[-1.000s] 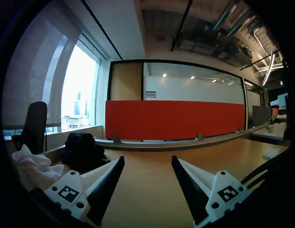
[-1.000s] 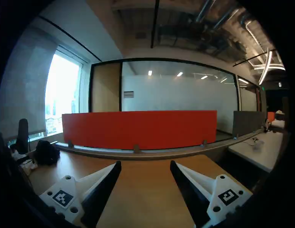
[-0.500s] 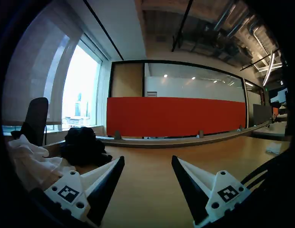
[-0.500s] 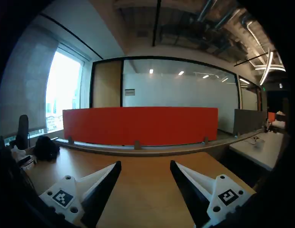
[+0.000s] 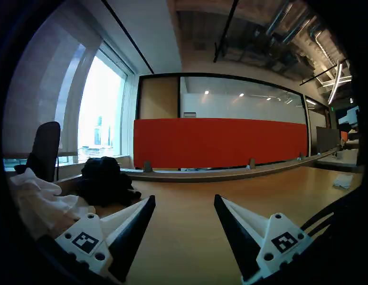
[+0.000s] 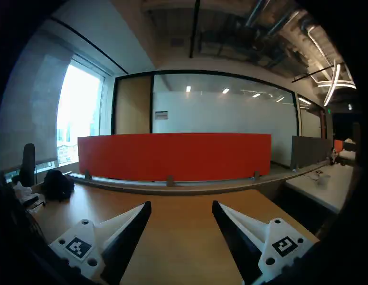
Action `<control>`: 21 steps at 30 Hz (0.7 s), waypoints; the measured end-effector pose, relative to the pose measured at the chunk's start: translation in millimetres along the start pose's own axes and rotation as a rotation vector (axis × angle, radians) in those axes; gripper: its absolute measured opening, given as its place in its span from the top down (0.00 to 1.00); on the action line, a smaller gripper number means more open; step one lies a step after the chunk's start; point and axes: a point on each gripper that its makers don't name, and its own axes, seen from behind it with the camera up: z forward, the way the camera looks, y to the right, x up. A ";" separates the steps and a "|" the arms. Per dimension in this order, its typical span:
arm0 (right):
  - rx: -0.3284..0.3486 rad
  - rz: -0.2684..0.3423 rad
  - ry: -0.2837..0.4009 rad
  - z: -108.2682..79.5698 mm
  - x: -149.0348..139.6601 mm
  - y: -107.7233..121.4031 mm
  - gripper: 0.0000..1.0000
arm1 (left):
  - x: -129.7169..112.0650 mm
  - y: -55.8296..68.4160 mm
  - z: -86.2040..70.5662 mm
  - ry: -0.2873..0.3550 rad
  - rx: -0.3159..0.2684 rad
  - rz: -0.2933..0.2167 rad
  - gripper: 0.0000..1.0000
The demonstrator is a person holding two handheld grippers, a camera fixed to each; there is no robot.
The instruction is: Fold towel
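Note:
A crumpled white towel [image 5: 41, 204] lies at the left edge of the wooden desk [image 5: 193, 218] in the left gripper view, left of my left gripper [image 5: 184, 202]. That gripper is open with nothing between its fingers, low over the desk. In the right gripper view the white towel [image 6: 23, 192] is a small patch far off at the left edge. My right gripper [image 6: 181, 206] is open too, with bare desk [image 6: 184, 237] between its fingers.
A black bag [image 5: 104, 180] sits on the desk beside the towel, also far left as the black bag [image 6: 57, 185]. An orange divider panel [image 5: 217, 142] runs along the desk's far edge. A dark office chair [image 5: 43, 154] stands at left. A second white desk [image 6: 326, 187] lies right.
Both views have tilted slightly, so the divider and desk edge sit a little higher than a second ago. Both grippers stay open; the towel has not moved.

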 end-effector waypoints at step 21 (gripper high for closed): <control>0.019 0.001 0.004 4.4 3.8 -7.2 0.01 | -12.3 -3.8 3.8 -0.047 0.010 0.004 0.09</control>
